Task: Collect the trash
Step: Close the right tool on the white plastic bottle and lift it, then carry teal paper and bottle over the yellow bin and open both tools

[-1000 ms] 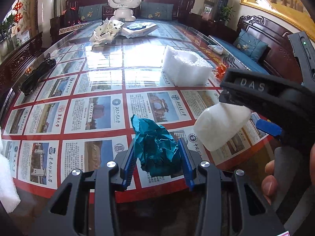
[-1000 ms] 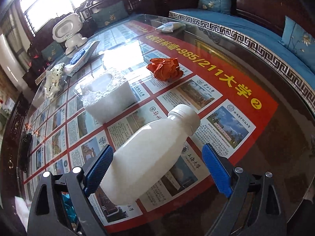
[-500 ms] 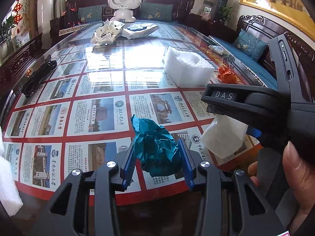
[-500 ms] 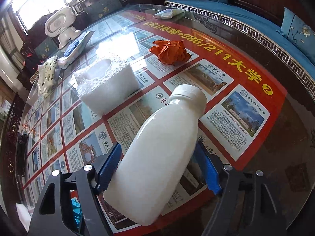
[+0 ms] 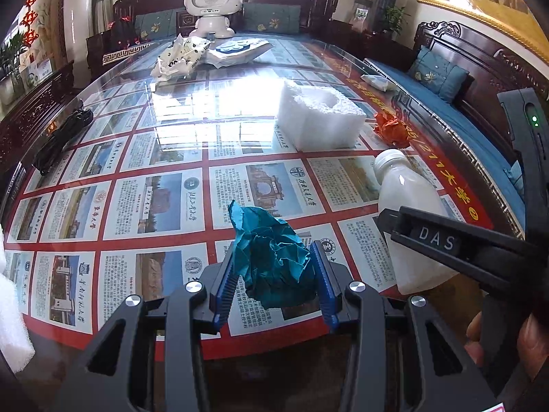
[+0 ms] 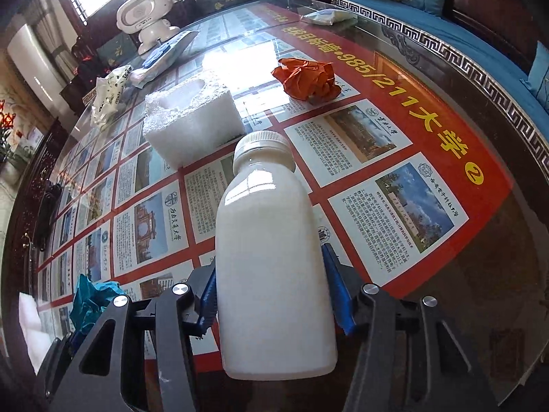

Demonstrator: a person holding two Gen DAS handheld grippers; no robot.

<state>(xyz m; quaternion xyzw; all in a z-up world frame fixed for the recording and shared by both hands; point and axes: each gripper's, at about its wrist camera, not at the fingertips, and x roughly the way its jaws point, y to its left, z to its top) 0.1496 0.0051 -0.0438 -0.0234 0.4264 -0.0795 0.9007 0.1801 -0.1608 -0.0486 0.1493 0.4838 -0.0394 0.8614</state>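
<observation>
My left gripper [image 5: 276,283] is shut on a crumpled teal paper ball [image 5: 274,257] near the table's front edge; the ball also shows in the right wrist view [image 6: 91,298]. My right gripper [image 6: 274,295] is shut on a white plastic bottle [image 6: 271,250] with a white cap, its blue pads pressing both sides. The bottle also shows at the right of the left wrist view [image 5: 408,216]. A crumpled orange paper ball [image 6: 307,79] and a white foam block [image 6: 190,123] lie farther back on the glass table [image 6: 429,158].
A white robot toy [image 5: 212,8], a crumpled white wrapper [image 5: 178,56] and a blue-and-white packet [image 5: 238,49] sit at the far end. A black cable bundle [image 5: 58,137] lies at the left edge. White foam [image 5: 10,312] shows at the near left. A blue-cushioned bench [image 6: 446,31] runs along the right.
My right gripper has closed from wide open onto the white bottle and lifted it more upright. My left gripper has kept its hold on the teal ball.
</observation>
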